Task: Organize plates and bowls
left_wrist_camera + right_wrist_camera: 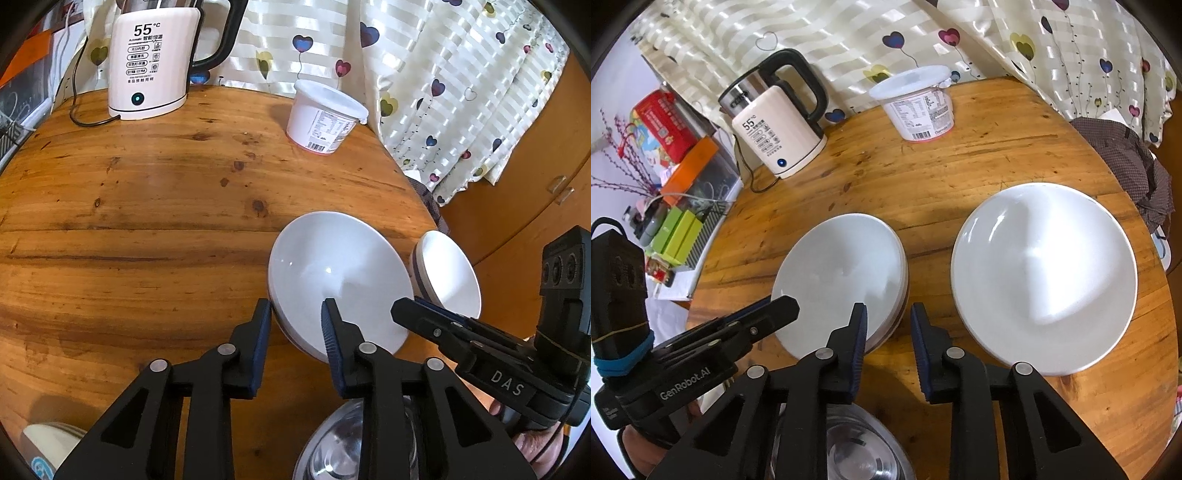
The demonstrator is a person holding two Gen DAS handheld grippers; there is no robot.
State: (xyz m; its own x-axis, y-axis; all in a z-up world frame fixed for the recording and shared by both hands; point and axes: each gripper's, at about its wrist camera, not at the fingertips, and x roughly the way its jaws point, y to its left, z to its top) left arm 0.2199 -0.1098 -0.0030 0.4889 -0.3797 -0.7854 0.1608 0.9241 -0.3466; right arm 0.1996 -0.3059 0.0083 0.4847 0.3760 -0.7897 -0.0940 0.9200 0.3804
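We are holding the left tongs (295, 306) spread astride the near rim of the white ceramic plate stack (340, 280) on the round wooden worktop (147, 206), right tongs (888, 312) also spread, hovering between that stack (842, 273) and the single white shallow plate (1045, 273) lying just beside it

The left gripper (295, 306), black with blue-padded fingers (263, 332), has its jaws parted, one finger on each side of a rim at the near right. The right gripper (888, 310), of the same black build with blue pads, also has its jaws parted; its fingers (919, 332) are low over the near part of the worktop with nothing between them. Each gripper shows in the other's view, the two close together side by side, with a bit of hand (642, 448) visible behind the left one.
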